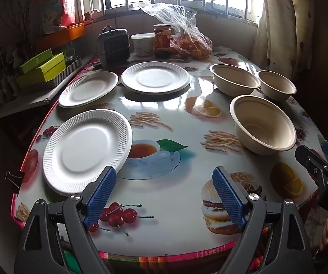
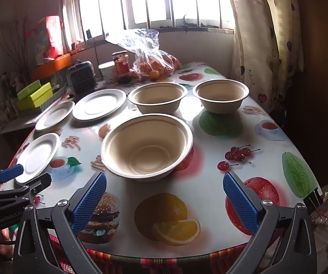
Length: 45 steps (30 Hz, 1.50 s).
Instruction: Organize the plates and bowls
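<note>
Tabletop (image 1: 164, 114) below both tilted, wide-open grippers (image 1: 164, 196).

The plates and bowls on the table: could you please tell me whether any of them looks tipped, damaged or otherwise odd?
Nothing stands out. The three plates lie flat and apart on one side of the table; the three bowls stand upright and empty on the other. No spills or damage show.

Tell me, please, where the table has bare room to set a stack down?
Free: the middle strip between the near plate and near bowl, and the near edge before the open left hand-held gripper. Crowded: the far end around the jar and fruit bag.
</note>
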{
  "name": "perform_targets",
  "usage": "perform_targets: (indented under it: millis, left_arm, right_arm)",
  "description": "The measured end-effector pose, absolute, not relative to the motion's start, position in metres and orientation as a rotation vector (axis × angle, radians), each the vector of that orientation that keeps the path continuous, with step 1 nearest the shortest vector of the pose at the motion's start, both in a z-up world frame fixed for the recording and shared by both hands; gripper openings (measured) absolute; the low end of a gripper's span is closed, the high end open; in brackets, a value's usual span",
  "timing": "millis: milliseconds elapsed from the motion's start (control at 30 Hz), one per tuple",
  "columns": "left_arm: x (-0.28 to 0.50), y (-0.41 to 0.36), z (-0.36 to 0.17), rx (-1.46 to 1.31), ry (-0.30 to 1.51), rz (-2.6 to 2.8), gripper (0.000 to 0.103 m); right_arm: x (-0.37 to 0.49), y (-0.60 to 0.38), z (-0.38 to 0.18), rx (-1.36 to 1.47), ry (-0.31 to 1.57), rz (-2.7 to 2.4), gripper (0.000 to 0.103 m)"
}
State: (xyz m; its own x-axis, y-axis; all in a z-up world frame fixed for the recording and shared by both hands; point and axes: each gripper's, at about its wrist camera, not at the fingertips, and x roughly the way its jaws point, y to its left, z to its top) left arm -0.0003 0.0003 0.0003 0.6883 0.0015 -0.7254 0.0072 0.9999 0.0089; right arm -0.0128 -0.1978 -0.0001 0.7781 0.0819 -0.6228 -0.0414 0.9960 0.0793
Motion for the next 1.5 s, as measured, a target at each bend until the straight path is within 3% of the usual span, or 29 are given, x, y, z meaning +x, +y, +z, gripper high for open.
perform_targets:
  millis: [1500]
  left_arm:
    - [0.014, 0.011, 0.003, 0.015, 0.833, 0.014, 0.087]
  right_arm:
    - [0.007, -0.185, 0.008, 0.048, 0.673, 0.102, 0.103]
